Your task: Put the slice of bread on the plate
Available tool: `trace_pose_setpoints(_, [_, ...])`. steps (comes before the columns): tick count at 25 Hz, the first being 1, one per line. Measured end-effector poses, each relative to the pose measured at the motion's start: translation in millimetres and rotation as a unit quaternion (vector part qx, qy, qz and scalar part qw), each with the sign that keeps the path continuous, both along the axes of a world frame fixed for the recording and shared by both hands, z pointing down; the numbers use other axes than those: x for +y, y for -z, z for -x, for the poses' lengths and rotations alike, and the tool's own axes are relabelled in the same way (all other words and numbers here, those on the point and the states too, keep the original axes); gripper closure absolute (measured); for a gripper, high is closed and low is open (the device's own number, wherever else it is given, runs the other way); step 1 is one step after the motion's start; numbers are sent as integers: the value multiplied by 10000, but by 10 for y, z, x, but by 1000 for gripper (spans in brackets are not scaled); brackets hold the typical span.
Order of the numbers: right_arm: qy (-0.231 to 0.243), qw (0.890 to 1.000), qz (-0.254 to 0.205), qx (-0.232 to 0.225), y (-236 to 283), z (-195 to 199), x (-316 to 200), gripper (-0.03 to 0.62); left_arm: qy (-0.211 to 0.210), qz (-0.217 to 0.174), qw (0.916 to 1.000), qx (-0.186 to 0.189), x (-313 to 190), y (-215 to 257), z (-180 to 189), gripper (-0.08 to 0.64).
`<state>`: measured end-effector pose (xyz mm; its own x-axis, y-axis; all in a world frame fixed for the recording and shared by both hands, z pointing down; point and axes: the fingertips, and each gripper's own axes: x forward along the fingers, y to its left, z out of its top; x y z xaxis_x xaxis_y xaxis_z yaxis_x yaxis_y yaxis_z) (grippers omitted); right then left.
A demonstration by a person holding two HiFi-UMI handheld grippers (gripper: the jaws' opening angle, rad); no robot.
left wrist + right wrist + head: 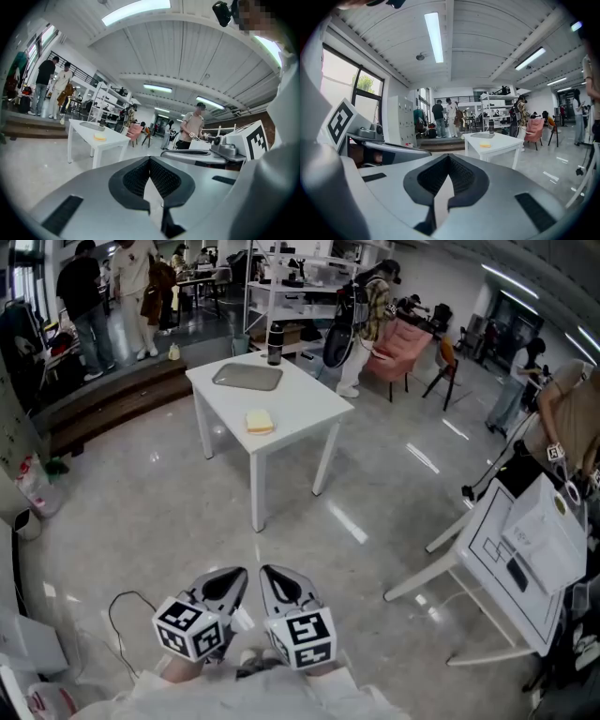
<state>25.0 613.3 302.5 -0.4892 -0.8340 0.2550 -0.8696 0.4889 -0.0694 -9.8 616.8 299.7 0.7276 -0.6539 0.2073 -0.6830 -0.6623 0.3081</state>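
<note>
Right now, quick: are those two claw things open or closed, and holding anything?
Left gripper: closed, holding nothing.
Right gripper: closed, holding nothing.

Glossy grey floor [169,512], white table [300,411], metal shelving [286,282] behind, pink armchair [405,345] (further back), strip lights [435,35] overhead

Long ceiling lights [435,36] and a window [363,86] make the room bright. The shiny floor [349,521] shows white glare. Both gripper views bend and go dark at the edges.
</note>
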Motion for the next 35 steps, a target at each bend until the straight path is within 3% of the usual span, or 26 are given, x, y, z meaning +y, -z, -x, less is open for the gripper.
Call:
trace_pose_setpoints(6, [49,9999,52,-85,3,26,-48,589,-26,38,10000,-22,-55,-29,-15,555])
trace_pose_setpoints(11, [147,9978,41,-651,35,-39,-101,589,-92,113,9999,70,-97,-59,-65,555])
trace_pose_setpoints(28, [64,9978,260,-609,-206,-414,-282,589,25,296,9994,161,-240,-265,-358,555])
trace_pose_setpoints(35, [-189,9983,198,-520,-226,-467,-646,589,100,318,9993,171,-599,-322,-287,555])
